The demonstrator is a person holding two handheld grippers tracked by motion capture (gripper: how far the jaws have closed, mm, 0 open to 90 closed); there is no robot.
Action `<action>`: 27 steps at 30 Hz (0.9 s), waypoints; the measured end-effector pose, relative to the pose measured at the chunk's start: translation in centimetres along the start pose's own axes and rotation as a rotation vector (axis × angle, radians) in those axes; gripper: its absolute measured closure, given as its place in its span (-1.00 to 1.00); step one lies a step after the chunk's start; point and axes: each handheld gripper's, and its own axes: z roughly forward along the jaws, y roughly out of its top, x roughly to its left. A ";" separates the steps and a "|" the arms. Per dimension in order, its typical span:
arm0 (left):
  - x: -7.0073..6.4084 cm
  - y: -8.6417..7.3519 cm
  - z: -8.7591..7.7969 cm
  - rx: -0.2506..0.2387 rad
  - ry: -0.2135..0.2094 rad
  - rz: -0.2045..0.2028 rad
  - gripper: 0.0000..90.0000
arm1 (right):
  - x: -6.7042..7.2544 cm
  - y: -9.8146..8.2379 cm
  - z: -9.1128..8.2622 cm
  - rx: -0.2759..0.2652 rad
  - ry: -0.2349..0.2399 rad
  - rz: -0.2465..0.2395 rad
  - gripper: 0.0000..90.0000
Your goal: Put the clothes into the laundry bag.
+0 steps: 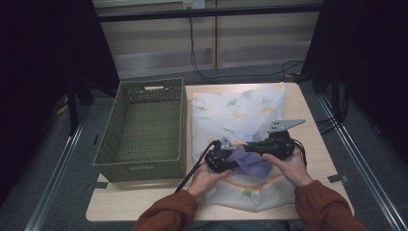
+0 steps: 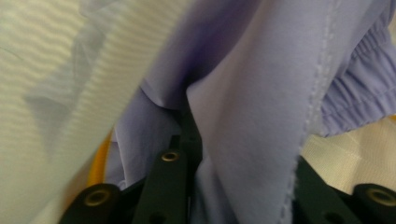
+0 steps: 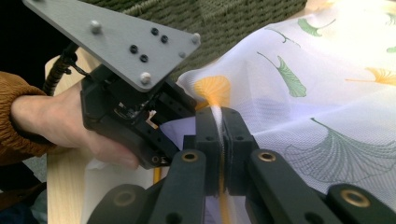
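Basket (image 1: 144,130) first: we see the green woven box at the left of the worktop (image 1: 144,204), just beside a sheer mesh bag (image 1: 231,113) printed with green and yellow leaves. The bag covers the right half of the worktop, and a lilac garment (image 1: 252,163) lies in its near end, between our two hands.

Our left tool (image 1: 226,161) sits at the bag's near left part. In the left gripper view its jaws stand nearly together with a fold of the lilac garment (image 2: 243,116) pinched between them; the garment's gathered elastic edge shows at the right, and the pale mesh bag (image 2: 56,84) fills the left of that view.

Our right tool (image 1: 262,147) is just to the right, its tip close to the left one. In the right gripper view its jaws (image 3: 219,140) are pressed together on the mesh bag (image 3: 327,93) at a yellow-trimmed edge, with the left tool (image 3: 135,116) and the hand (image 3: 56,123) holding it right beside them.
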 end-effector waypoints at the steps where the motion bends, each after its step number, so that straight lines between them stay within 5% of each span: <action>1: 0.1 0.1 -0.1 -0.005 -0.007 -0.008 0.58 | -0.1 -0.1 0.1 0.001 0.002 0.004 0.95; 7: 0.7 0.0 -0.9 -0.009 -0.042 -0.014 0.19 | -0.2 -0.2 0.2 0.009 0.004 0.009 0.95; 19: -0.7 0.1 -3.9 -0.039 -0.079 0.004 -0.46 | -0.4 -0.4 0.2 0.013 -0.003 0.005 0.95; 22: -1.0 0.4 -4.7 -0.062 -0.092 0.032 -0.48 | -0.4 -0.4 0.2 0.012 -0.007 0.005 0.95; 27: 0.0 0.8 -4.0 -0.111 -0.077 0.012 -0.28 | -0.3 -0.3 0.3 0.013 -0.006 0.005 0.95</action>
